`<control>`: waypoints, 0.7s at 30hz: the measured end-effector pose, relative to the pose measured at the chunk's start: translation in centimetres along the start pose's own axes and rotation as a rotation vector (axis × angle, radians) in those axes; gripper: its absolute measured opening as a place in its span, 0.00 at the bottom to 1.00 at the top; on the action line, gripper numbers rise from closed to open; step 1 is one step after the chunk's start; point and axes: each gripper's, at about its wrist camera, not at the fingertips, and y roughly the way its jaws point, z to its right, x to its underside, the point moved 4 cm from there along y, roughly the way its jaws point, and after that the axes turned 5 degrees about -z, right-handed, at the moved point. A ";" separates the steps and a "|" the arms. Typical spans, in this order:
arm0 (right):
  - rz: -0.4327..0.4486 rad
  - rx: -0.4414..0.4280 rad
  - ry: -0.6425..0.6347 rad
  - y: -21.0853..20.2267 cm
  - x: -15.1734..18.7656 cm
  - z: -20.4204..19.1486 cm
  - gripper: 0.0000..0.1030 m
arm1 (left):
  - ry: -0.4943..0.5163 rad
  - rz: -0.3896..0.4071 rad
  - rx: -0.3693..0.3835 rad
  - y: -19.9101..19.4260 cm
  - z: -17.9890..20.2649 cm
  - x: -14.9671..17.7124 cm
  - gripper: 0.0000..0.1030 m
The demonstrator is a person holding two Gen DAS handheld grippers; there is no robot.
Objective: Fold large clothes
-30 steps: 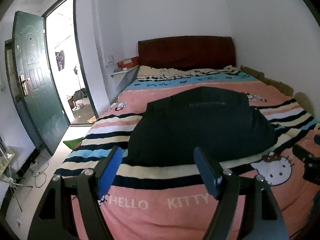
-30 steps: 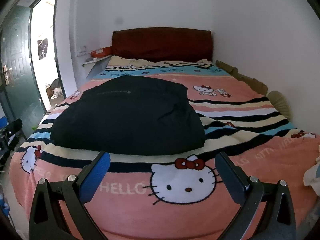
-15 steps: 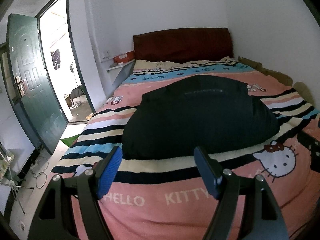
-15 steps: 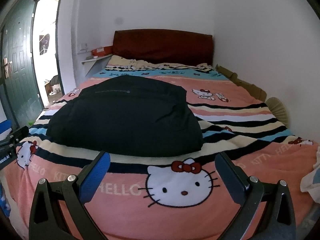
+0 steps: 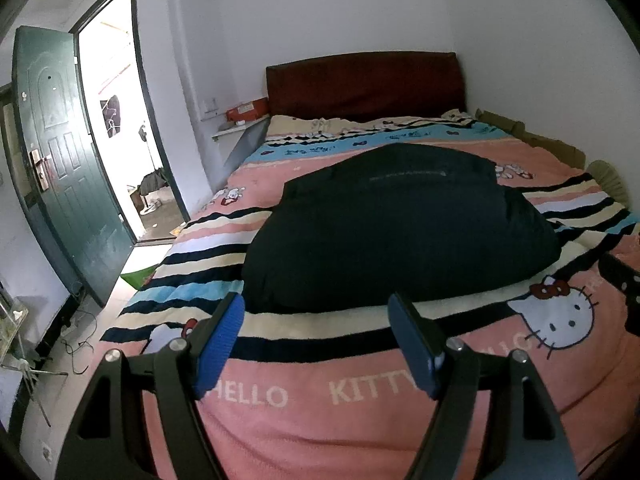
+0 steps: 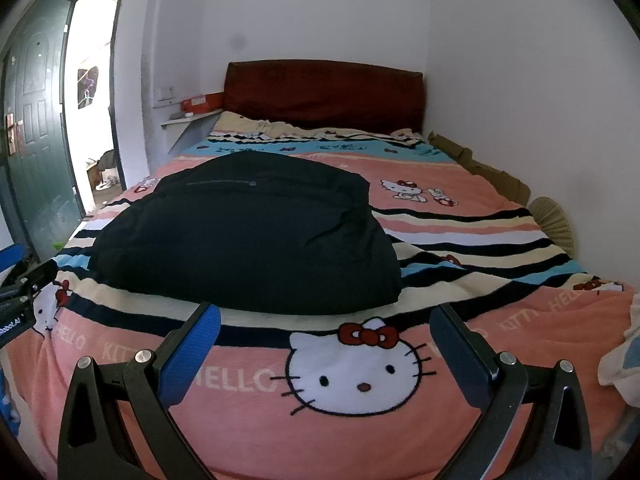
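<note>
A large dark navy garment (image 5: 396, 228) (image 6: 248, 236) lies folded into a thick rounded bundle in the middle of the bed. My left gripper (image 5: 316, 320) hangs open above the pink blanket, a short way in front of the garment's near edge, nothing between its blue pads. My right gripper (image 6: 324, 332) is also open and empty, over the cat print just in front of the garment's near right corner. Part of the left gripper (image 6: 16, 292) shows at the left edge of the right wrist view.
The bed has a pink striped cartoon-cat blanket (image 5: 360, 396) and a dark red headboard (image 5: 364, 84). White walls close in behind and on the right. An open green door (image 5: 64, 152) and doorway are on the left. Light cloth (image 6: 624, 352) lies at the bed's right edge.
Both grippers have drawn back and risen slightly from the garment, so it looks a bit farther off. The garment itself has not moved. Both stayed open.
</note>
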 end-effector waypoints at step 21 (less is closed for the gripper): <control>-0.004 -0.001 0.005 -0.2 0.3 0.1 0.99 | -0.005 0.003 0.014 -0.6 0.1 0.7 0.71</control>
